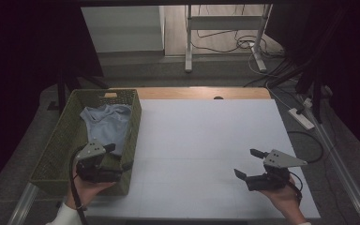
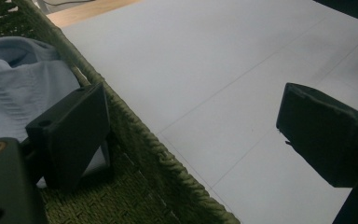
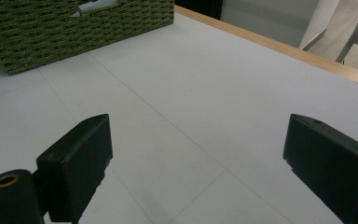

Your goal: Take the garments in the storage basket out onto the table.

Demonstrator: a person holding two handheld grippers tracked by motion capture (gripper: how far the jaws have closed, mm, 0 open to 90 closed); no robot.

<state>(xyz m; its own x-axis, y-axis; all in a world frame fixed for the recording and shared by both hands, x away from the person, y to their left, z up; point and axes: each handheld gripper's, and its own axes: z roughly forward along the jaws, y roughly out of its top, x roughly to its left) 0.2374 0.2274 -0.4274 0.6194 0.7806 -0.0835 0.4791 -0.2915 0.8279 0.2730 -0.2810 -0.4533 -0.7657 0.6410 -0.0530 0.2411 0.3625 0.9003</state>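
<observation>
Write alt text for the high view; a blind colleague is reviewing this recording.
A person's left gripper, open, hangs over the near end of a green woven basket that holds a light blue shirt. The right gripper, also open, hovers over the bare white table.

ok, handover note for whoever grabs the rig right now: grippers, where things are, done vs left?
Left gripper: open, jaws straddling the near right wall of the green woven basket, one jaw inside, one over the table; holding nothing.
Right gripper: open, empty, over the white table at its right, apart from the basket.
Light blue shirt: crumpled inside the basket, not gripped.
Done: nothing taken out yet.
Left: probably grip the shirt and lift it onto the table.
</observation>
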